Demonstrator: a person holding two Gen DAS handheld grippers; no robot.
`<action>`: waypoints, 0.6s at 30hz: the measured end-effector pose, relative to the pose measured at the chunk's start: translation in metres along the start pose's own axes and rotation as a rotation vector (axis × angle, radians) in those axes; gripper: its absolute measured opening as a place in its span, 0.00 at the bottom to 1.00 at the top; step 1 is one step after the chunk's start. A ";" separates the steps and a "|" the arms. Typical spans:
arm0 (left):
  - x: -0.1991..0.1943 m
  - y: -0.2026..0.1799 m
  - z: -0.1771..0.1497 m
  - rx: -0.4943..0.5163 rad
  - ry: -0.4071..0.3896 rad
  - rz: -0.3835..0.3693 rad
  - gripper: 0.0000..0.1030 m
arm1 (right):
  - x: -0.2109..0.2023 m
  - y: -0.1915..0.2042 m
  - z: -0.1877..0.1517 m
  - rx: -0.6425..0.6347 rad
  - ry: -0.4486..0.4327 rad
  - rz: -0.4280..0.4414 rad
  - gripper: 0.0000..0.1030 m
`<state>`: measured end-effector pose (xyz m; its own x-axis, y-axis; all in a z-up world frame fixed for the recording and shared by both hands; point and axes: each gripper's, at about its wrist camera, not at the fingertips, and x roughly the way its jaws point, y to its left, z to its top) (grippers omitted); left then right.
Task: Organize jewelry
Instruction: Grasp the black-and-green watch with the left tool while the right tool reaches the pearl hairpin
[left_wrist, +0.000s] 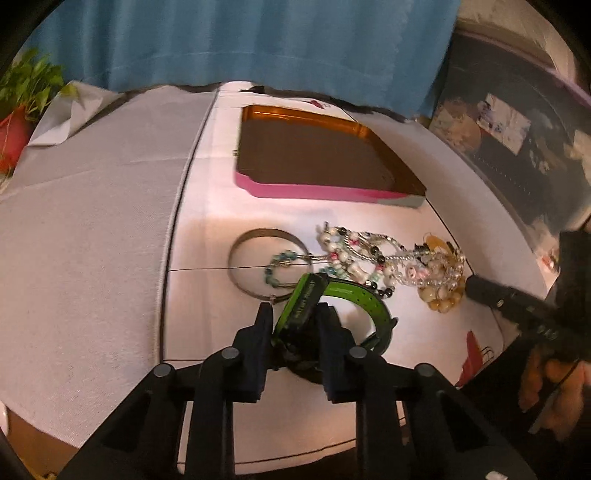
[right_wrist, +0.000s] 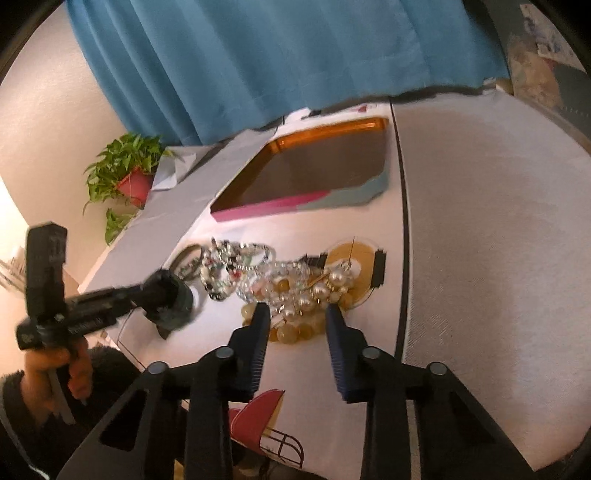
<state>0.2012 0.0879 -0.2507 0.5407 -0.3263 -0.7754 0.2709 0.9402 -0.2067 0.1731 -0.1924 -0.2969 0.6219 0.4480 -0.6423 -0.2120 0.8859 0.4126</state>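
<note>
A green and black watch (left_wrist: 354, 295) lies on the white table, its body upright between my left gripper's (left_wrist: 294, 314) pads, which press on it. Beside it are a metal bangle (left_wrist: 236, 251) and a tangle of beaded bracelets (left_wrist: 354, 254). Further right is a cluster of pearl and amber bead bracelets (right_wrist: 295, 299) on a gold disc (right_wrist: 364, 258). My right gripper (right_wrist: 297, 310) is closed around this cluster, one fingertip against each side. In the right wrist view the left gripper (right_wrist: 166, 295) is blurred. A pink-walled tray (left_wrist: 306, 192) stands behind the jewelry.
A grey cloth (left_wrist: 92, 221) covers the table's left part, another (right_wrist: 498, 221) its right. A blue curtain (left_wrist: 258, 44) hangs behind. A potted plant (right_wrist: 125, 166) stands at the far left. A person's hand (right_wrist: 48, 369) holds the left gripper's handle.
</note>
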 end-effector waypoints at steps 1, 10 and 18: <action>-0.001 0.003 0.001 -0.007 0.002 0.001 0.19 | 0.000 0.000 -0.001 -0.003 -0.002 -0.013 0.29; -0.016 0.030 -0.005 -0.078 -0.008 0.028 0.19 | -0.004 -0.006 0.004 0.016 -0.042 -0.026 0.29; -0.004 0.004 -0.013 0.065 0.000 0.132 0.20 | -0.001 -0.009 0.008 0.017 -0.053 -0.004 0.29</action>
<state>0.1899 0.0942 -0.2560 0.5752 -0.2002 -0.7931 0.2482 0.9666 -0.0640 0.1809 -0.2016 -0.2948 0.6618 0.4372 -0.6090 -0.1973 0.8853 0.4212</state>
